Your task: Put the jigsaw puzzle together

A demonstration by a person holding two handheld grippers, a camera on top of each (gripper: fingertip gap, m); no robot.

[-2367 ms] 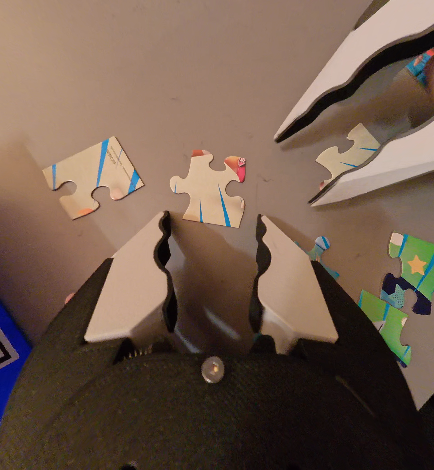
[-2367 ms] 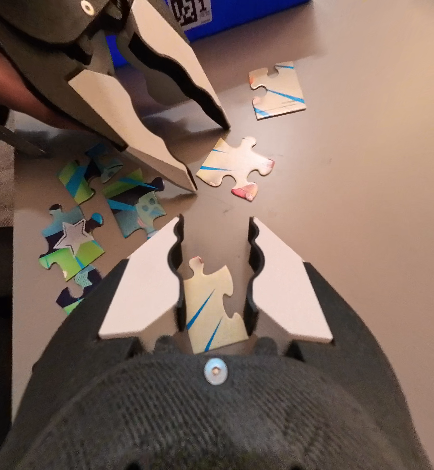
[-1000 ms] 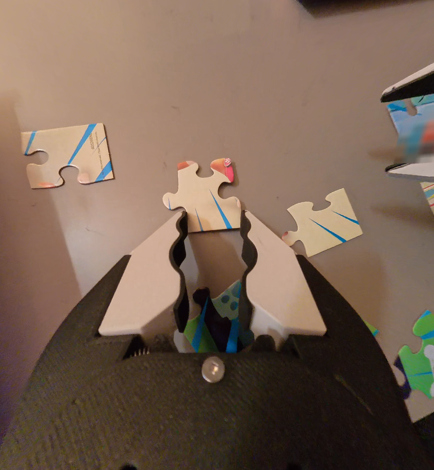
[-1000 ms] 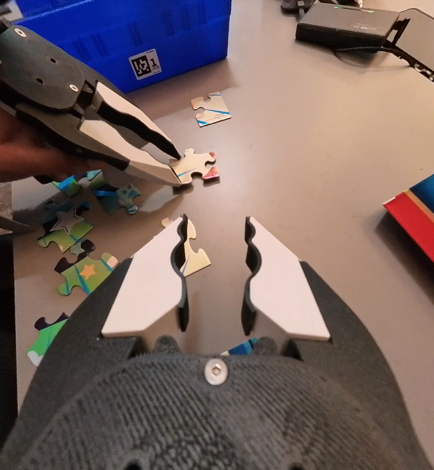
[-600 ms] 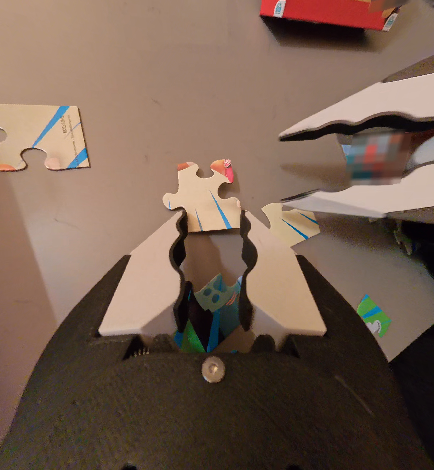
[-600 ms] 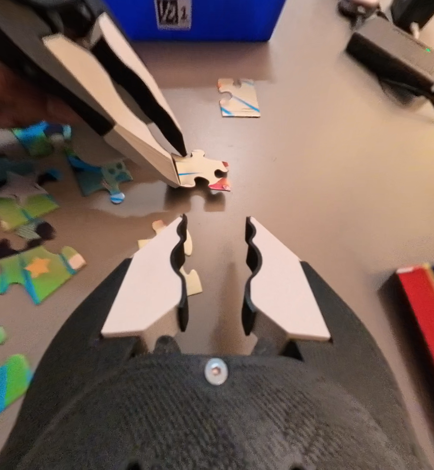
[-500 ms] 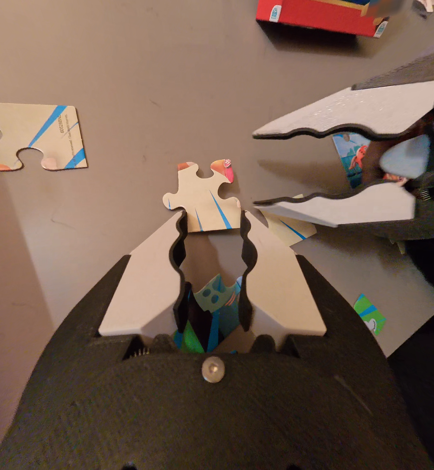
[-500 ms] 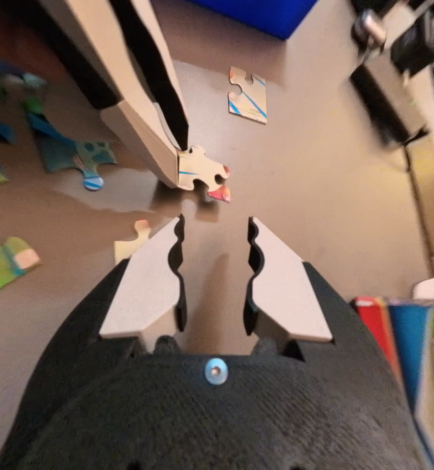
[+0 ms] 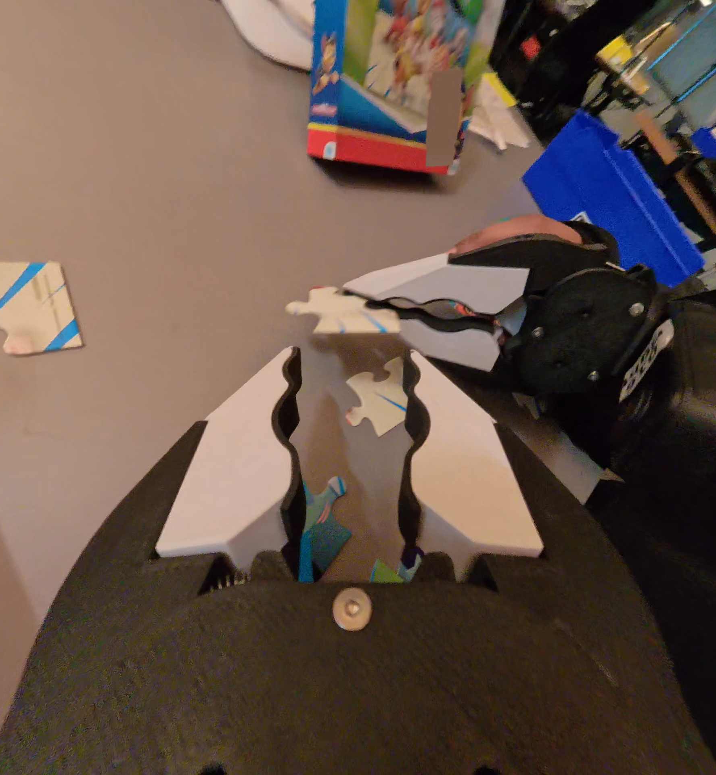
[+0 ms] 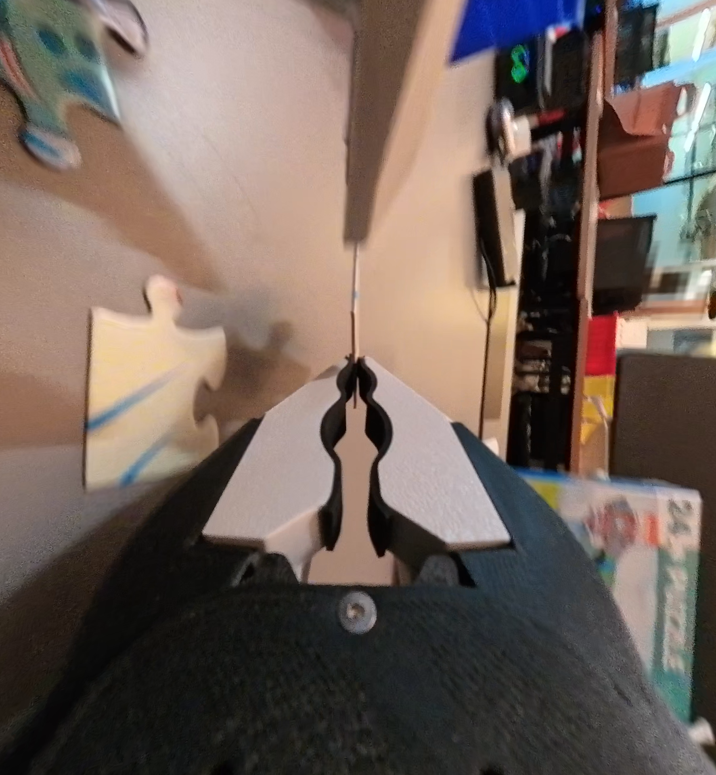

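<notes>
Now right gripper [image 10: 354, 361] — puzzle piece [image 9: 339, 312] clamped flat, tab outward.

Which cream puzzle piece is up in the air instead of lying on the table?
The cream piece pinched in the right gripper. It hangs above its shadow, while the other cream pieces lie flat on the table.

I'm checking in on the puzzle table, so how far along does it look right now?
Barely started: no two pieces look joined. In hand: the right gripper is shut on a cream puzzle piece, lifted off the grey table. The left gripper is open and holds nothing. Left: another cream piece, a corner piece and a teal piece lie loose.
</notes>
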